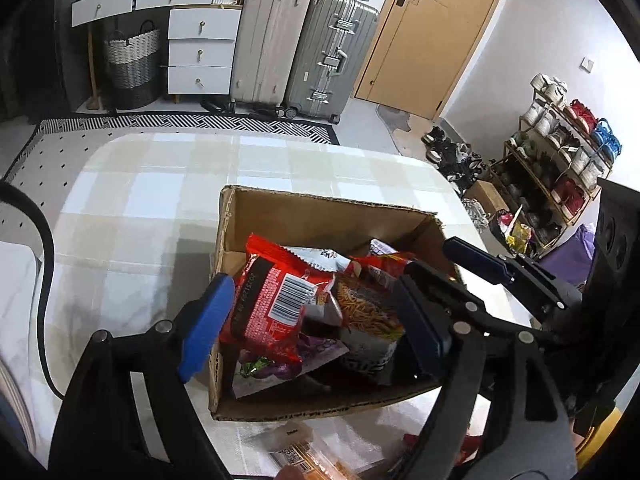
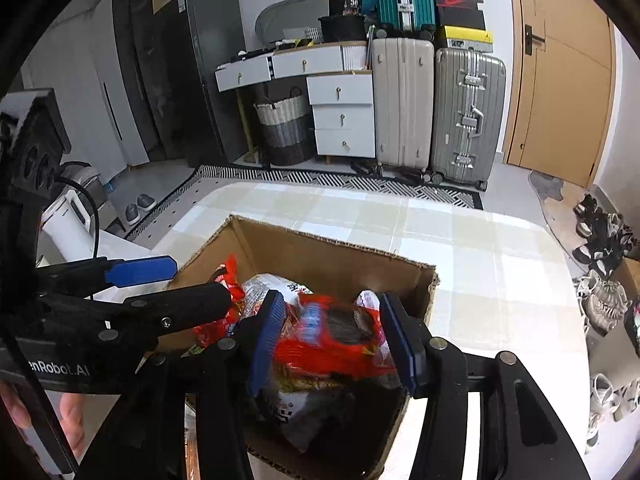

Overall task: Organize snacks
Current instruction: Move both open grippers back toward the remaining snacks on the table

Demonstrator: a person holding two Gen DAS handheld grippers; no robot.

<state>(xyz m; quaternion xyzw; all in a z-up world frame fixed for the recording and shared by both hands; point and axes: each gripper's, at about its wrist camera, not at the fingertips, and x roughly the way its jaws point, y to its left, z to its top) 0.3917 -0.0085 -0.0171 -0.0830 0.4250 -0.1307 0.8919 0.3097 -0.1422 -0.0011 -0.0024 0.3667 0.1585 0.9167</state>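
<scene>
An open cardboard box stands on the checked table and holds several snack packets. My left gripper is open wide over the box. A red packet with a barcode lies between its pads on the pile, and the blue left pad is just clear of it. My right gripper hangs over the same box, a blurred red packet filling the space between its blue pads. That packet looks loose rather than pinched. Each gripper shows in the other's view.
More packets lie on the table in front of the box. A black cable curves along the table's left side. A hand holds the left tool. Suitcases, drawers and a shoe rack stand beyond the table.
</scene>
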